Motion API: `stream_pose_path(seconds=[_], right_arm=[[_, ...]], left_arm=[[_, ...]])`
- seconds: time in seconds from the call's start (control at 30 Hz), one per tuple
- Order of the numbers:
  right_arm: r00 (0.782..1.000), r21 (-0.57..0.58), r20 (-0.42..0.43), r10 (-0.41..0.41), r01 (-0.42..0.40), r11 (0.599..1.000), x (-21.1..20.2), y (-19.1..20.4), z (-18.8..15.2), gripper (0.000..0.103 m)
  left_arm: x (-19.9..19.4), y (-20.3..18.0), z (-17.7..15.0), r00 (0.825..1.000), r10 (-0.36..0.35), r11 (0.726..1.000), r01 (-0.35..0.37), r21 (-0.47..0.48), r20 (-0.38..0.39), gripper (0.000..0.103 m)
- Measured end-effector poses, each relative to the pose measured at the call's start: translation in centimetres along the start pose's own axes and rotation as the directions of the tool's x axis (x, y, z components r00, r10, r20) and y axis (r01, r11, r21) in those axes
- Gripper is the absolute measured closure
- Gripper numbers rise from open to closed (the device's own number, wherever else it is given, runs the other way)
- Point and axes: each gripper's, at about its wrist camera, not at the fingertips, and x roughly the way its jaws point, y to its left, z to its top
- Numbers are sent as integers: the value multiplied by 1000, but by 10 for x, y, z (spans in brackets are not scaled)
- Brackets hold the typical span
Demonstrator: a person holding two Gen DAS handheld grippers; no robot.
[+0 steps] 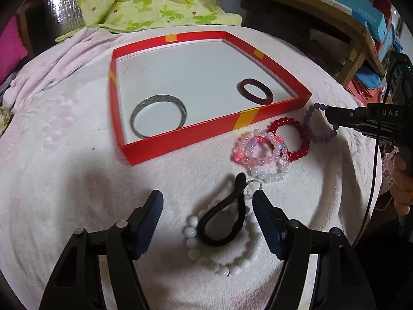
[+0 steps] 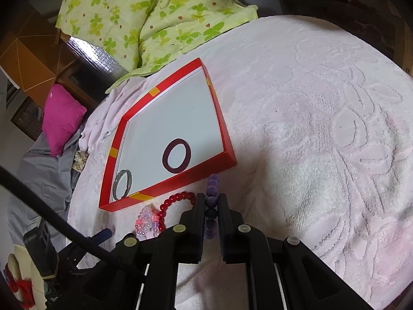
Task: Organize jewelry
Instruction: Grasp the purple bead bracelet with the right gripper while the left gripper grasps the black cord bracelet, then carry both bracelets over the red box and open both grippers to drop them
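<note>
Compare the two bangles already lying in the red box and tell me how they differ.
The silver bangle is thin and metallic grey; the dark red bangle is thicker and glossy maroon. The silver bangle forms the wider ring; the dark red bangle's is smaller. In the left wrist view the silver one lies near the front-left corner of the red box, the dark red one near the right wall. Both lie flat, apart, untouched by either gripper.

A green clover-print quilt (image 2: 144, 18) lies beside a magenta cushion (image 2: 62, 118).
</note>
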Motion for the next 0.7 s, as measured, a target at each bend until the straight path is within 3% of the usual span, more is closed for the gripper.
stream_pose_path(seconds=[0.2,0.33,0.4,0.7], right_arm=[[1000,-1,-3,5,-5,1000,0,0,-1,93],[1000,-14,-6,1,-1,1000,1,3,-3,93],[1000,-24,-3,-1,1,1000,1,6,-3,93],[998,-70,40,52,-49,996,-5,21,-3,93]], left_arm=[[9,-8,6,999,-32,999,32,20,-16,53],[9,-10,9,998,-65,998,65,20,-3,84],[9,-12,9,997,-78,997,78,24,2,90],[-8,-9,14,993,-99,995,99,8,71,94]])
